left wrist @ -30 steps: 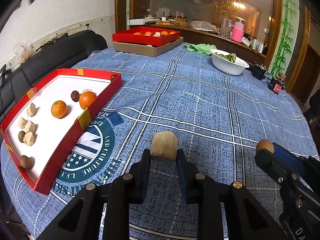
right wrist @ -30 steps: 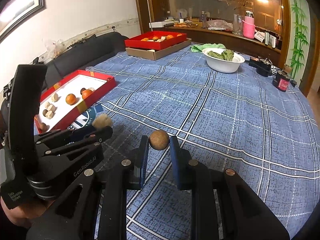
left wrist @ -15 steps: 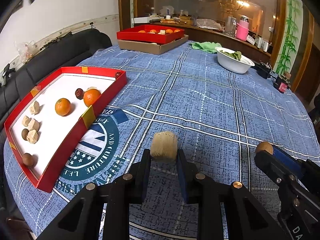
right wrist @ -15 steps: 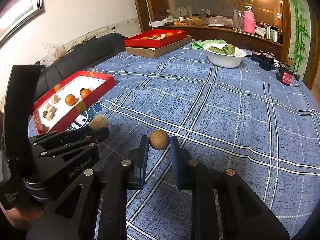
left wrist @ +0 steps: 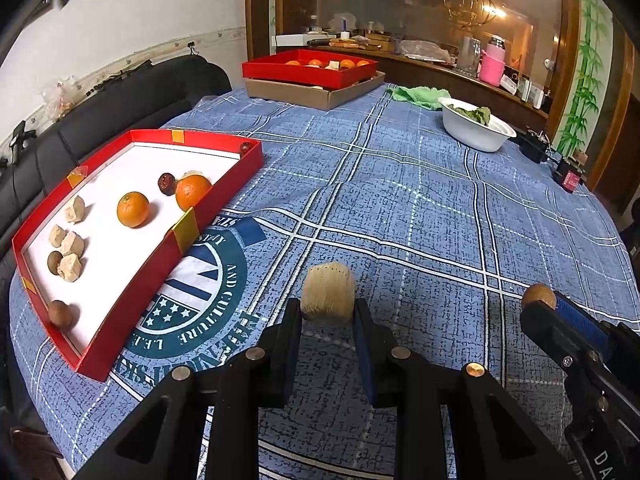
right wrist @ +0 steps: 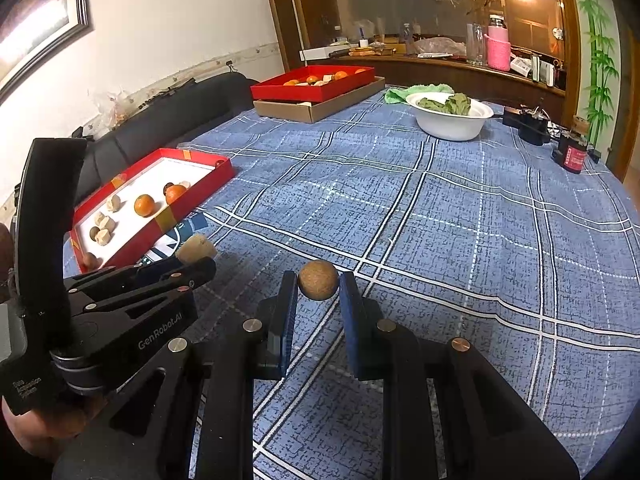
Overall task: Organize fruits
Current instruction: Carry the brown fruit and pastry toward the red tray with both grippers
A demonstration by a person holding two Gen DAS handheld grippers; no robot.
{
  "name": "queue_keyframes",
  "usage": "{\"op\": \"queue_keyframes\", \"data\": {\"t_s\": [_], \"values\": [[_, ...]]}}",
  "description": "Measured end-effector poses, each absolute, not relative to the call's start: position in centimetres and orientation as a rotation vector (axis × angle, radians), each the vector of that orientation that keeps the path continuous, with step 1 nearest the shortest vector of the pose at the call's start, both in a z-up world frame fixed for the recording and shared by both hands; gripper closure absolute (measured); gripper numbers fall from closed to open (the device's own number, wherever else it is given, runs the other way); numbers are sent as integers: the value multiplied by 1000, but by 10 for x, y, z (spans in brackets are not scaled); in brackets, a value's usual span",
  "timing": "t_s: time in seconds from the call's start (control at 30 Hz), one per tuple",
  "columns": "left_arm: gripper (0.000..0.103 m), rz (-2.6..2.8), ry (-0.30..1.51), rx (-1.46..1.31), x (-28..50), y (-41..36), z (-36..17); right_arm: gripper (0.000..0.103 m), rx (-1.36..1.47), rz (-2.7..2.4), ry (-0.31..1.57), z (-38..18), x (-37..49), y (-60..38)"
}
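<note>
My left gripper (left wrist: 327, 310) is shut on a pale beige spiky fruit (left wrist: 328, 293), held above the blue checked tablecloth. My right gripper (right wrist: 318, 286) is shut on a small round brown fruit (right wrist: 318, 285); the same fruit (left wrist: 538, 297) shows at the right edge of the left wrist view. A red tray (left wrist: 216, 196) with a white floor lies to the left, holding two oranges (left wrist: 133, 209), a dark red fruit (left wrist: 166, 183), several pale lumps and brown round fruits. The left gripper (right wrist: 196, 256) sits between my right gripper and that tray (right wrist: 196, 196).
A second red tray (left wrist: 310, 71) with oranges rests on a cardboard box (left wrist: 316, 93) at the far side. A white bowl (left wrist: 476, 133) of greens and a green cloth (left wrist: 418, 93) lie far right. A black sofa (left wrist: 120, 112) runs along the left. Small dark devices (right wrist: 572, 156) sit at the right table edge.
Both views have shifted only slightly; the grippers stay in place with their fruits still clamped.
</note>
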State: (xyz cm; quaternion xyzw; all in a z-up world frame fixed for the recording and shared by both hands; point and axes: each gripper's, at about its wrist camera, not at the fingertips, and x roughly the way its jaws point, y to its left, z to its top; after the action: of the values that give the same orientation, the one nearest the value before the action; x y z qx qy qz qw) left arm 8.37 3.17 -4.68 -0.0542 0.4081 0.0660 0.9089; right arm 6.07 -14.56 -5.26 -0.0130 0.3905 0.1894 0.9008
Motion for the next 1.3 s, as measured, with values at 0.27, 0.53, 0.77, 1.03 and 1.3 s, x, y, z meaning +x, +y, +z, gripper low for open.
{"op": "queue_keyframes", "data": {"t_s": [0.27, 0.53, 0.77, 1.03, 1.3], "values": [[78, 127, 847, -136, 84, 35, -48, 83, -24, 381, 808, -53, 63, -146], [78, 121, 855, -135, 86, 35, -49, 83, -10, 381, 815, -54, 65, -148], [78, 128, 852, -136, 85, 35, -49, 83, -3, 382, 810, -54, 65, -149], [78, 134, 846, -142, 83, 36, -49, 83, -3, 379, 807, -53, 65, -149], [78, 137, 834, -138, 80, 37, -47, 83, -6, 372, 801, -53, 65, -149]]}}
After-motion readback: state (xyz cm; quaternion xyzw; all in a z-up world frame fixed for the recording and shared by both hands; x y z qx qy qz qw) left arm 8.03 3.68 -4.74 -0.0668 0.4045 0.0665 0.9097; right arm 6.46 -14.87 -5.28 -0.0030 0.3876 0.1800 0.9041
